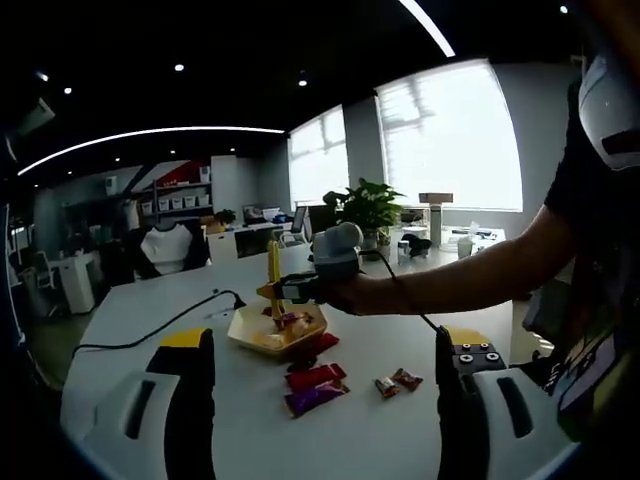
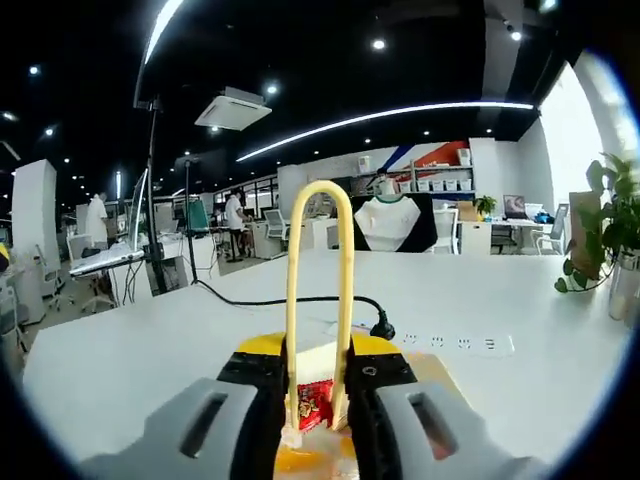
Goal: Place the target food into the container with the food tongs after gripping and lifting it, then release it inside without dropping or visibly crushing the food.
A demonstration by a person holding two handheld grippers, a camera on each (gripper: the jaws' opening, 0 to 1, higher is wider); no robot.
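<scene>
In the left gripper view, a hand holds my right gripper over the pale yellow container. It is shut on the yellow food tongs, whose loop end points up. A red snack packet sits at the tongs' tips, inside the container's outline. In the right gripper view, my right gripper clamps the tongs, and the red packet lies between their arms above the container. I cannot tell whether the packet rests on the container. My left gripper stands open near the table's front, holding nothing.
A red packet, a purple packet and two small wrapped sweets lie on the white table in front of the container. A black cable runs to a white power strip. A potted plant stands behind.
</scene>
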